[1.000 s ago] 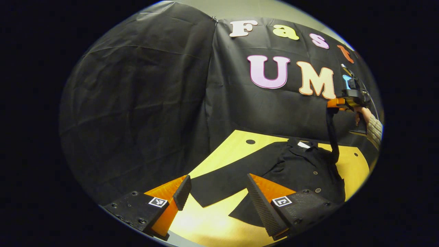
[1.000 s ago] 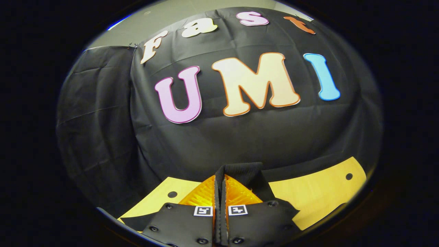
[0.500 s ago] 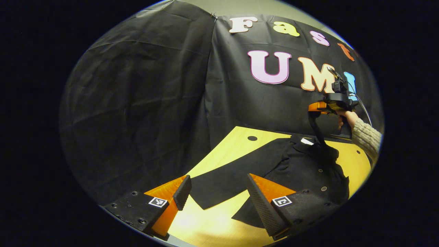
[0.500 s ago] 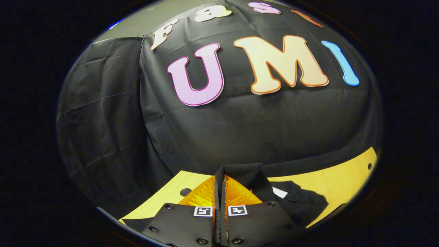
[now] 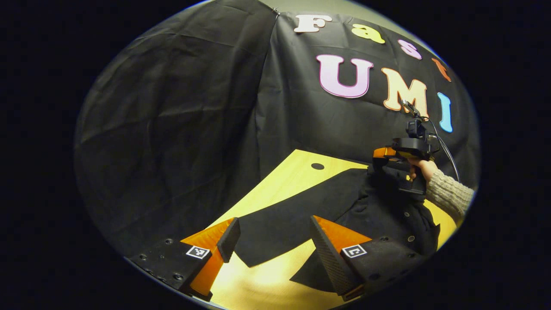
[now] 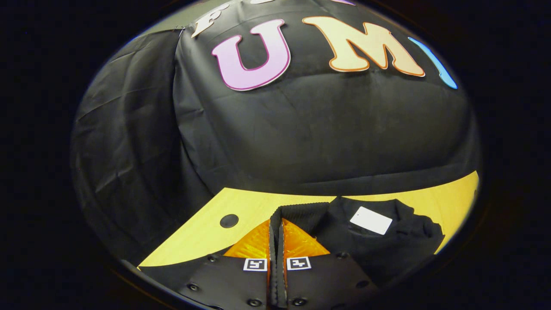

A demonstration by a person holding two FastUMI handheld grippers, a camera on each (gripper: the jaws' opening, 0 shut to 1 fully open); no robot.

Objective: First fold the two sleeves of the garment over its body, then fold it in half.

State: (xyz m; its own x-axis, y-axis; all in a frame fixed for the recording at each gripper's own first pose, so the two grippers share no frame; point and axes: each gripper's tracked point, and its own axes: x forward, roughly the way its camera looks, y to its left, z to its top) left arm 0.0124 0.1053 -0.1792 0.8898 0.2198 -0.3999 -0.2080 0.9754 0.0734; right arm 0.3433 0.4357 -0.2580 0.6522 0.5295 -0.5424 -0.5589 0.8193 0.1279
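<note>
A black buttoned garment [image 5: 383, 211] lies on the yellow table [image 5: 275, 185]. Its one sleeve [image 5: 280, 224] stretches flat toward my left gripper [image 5: 275, 239], which hovers open above the cuff with nothing between its fingers. Farther off in the left gripper view, a hand holds my right gripper [image 5: 381, 157] low over the garment's collar area. In the right gripper view my right gripper [image 6: 276, 224] is shut on the ribbed cuff [image 6: 297, 212] of the other sleeve, held over the collar with its white label [image 6: 371, 220].
The black booth cloth [image 5: 181, 129] hangs close behind and to the left of the table. A round hole [image 5: 317, 166] marks the table near its far edge. A person's knitted sleeve [image 5: 447, 193] reaches in from the right.
My right gripper has carried the sleeve cuff down and leftward, from high above the table to just over the garment's body. My left gripper has barely moved.
</note>
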